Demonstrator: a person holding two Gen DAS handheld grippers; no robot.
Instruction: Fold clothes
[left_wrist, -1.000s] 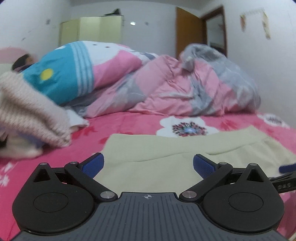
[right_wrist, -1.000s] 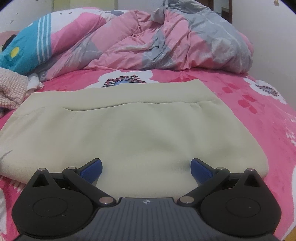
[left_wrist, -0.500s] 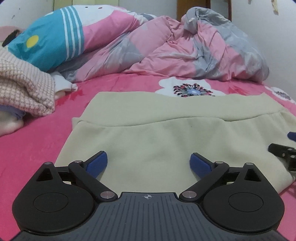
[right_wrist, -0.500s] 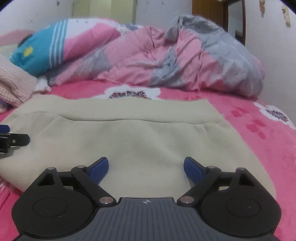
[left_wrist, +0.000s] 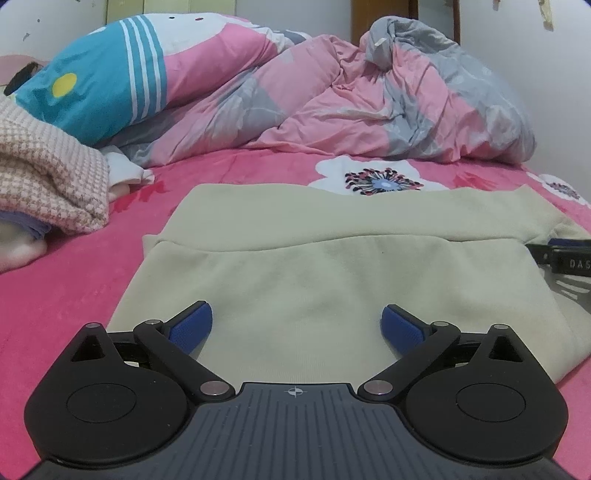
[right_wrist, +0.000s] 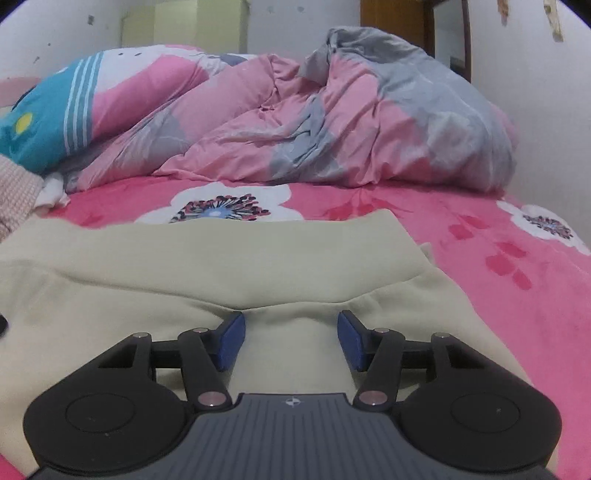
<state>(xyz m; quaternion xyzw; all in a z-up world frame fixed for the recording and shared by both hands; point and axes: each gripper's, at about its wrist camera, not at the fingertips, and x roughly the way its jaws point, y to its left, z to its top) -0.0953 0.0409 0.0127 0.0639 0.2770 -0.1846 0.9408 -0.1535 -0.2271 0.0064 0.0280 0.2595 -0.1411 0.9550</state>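
Right wrist view: right gripper (right_wrist: 291, 338) fingers closing around a bunched fold of cream garment (right_wrist: 147, 306), apparently not yet pinching; left gripper (left_wrist: 297, 326) fingers spread wide above it, empty.

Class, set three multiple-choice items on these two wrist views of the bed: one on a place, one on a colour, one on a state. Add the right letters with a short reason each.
1. Where does the cream garment lie?
A. on the pink sheet
B. on the quilt
C. on the floor

2. What colour are the gripper pads?
A. red
B. blue
C. white

3. How is the left gripper?
A. shut on the garment
C. shut on the quilt
B. open over the garment

Answers:
1. A: the garment is spread flat on the sheet, in front of the heaped quilt.
2. B: both views show blue pads.
3. B: its pads stand wide apart with nothing pinched, while the right gripper is closing with a fold of garment between its pads.
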